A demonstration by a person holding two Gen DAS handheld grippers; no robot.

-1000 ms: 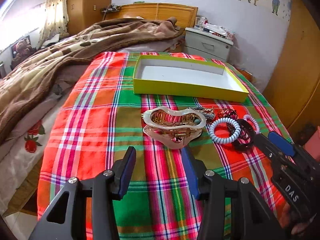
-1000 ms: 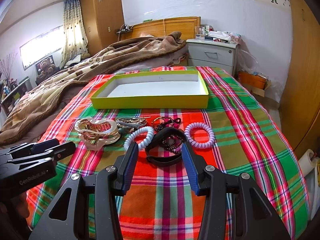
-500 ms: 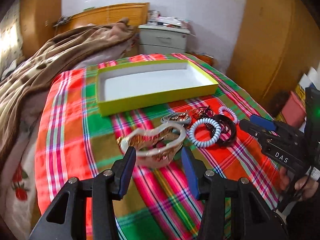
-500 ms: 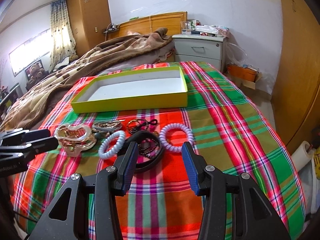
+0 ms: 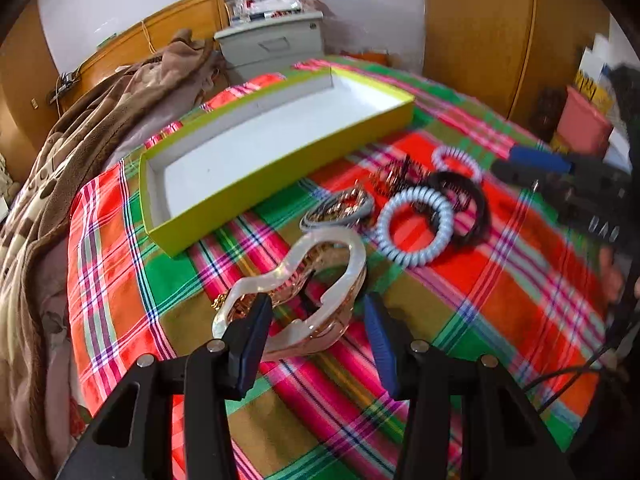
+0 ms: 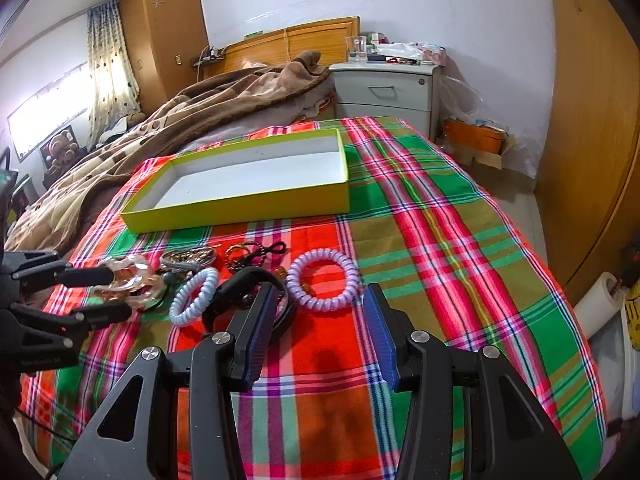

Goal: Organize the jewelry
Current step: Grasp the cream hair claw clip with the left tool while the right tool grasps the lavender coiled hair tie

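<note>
A pearly white and gold claw clip (image 5: pixel 356 256) lies on the plaid bedspread. My left gripper (image 5: pixel 316 320) is open, and the clip's near end sits between its fingers. In the right wrist view the left gripper (image 6: pixel 94 294) straddles the clip (image 6: pixel 128 280). To the clip's right lie a pale blue coil hair tie (image 5: pixel 416 258), a black band (image 5: pixel 480 208), a lilac coil tie (image 5: pixel 456 152) and small gold pieces (image 5: pixel 348 204). My right gripper (image 6: pixel 318 308) stands open just short of the lilac tie (image 6: pixel 322 255), with nothing held. The empty yellow-green box (image 6: pixel 240 212) lies beyond the pile.
A brown blanket (image 6: pixel 180 120) is heaped on the bed's left half. A grey nightstand (image 6: pixel 384 92) stands behind the box, and a wooden wardrobe (image 6: pixel 592 120) is on the right. Bags and boxes (image 6: pixel 476 140) sit on the floor past the bed's right edge.
My left gripper has advanced and swung until its open fingers flank the claw clip. My right gripper has shifted right, from facing the black band to facing the lilac tie.
</note>
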